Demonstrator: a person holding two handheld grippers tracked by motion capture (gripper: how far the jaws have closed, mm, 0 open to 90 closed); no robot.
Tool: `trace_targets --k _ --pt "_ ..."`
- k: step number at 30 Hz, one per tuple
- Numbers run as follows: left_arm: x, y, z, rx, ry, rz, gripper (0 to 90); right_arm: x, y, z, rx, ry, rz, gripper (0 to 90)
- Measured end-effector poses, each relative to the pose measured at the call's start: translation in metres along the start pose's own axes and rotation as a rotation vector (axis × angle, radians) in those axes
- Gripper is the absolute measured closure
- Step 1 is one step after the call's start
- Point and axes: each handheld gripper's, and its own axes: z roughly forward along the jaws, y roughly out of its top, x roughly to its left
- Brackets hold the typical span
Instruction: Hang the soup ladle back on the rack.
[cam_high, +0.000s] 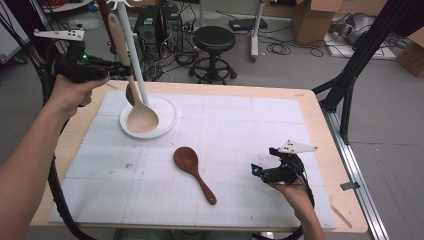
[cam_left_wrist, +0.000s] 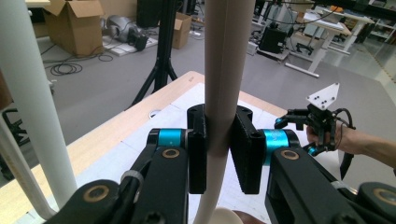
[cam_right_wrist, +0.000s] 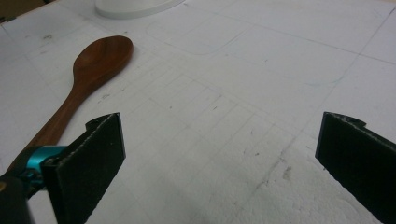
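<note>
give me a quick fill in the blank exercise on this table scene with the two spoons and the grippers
1. The left gripper is shut on the handle of the ____ spoon, the paler of the two.
2. That spoon's bowl hangs over the white ____ of the rack pole.
3. The dark brown spoon lies flat on the white ____.
4. The right gripper has its fingers wide ____, nothing between them.

Missing words: light wooden; round base; mat; open
</note>
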Motion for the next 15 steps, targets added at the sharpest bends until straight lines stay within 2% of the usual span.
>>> trace_targets --k 15 --pt "0.014 0.010 -0.002 0.000 0.018 -0.024 77.4 0.003 0.000 0.003 0.018 0.013 -0.013 0.8"
